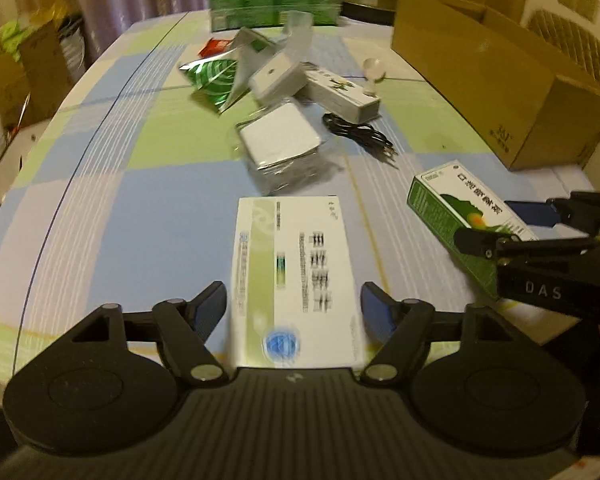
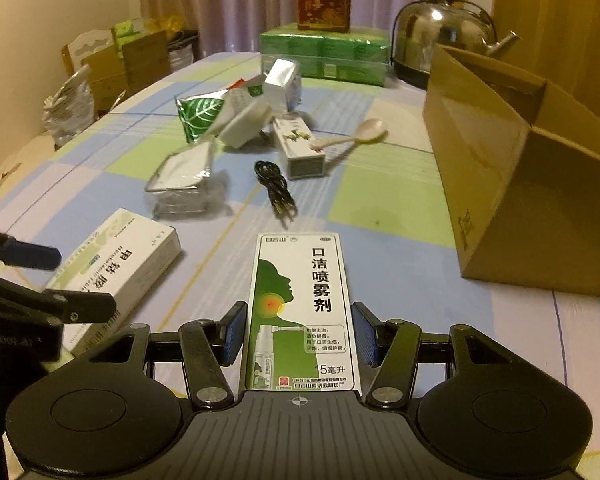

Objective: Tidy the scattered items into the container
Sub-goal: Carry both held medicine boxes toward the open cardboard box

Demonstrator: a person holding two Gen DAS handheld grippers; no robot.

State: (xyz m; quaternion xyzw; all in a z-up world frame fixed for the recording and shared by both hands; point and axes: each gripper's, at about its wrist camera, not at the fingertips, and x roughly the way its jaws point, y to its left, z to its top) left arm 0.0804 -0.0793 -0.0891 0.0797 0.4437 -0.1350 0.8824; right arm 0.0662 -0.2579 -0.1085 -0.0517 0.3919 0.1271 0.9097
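Two boxes are straddled for lifting: a white box (image 1: 296, 276) between the left gripper's (image 1: 294, 312) open pads, a spray box (image 2: 300, 312) between the right gripper's (image 2: 299, 332) open pads, both near the carton (image 2: 532, 184).

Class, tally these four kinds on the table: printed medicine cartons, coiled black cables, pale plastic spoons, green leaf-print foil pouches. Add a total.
Printed medicine cartons: 3 (flat white carton, green-and-white spray carton, small white-green carton)
Coiled black cable: 1
Pale plastic spoon: 1
Green leaf-print foil pouch: 1
Total: 6
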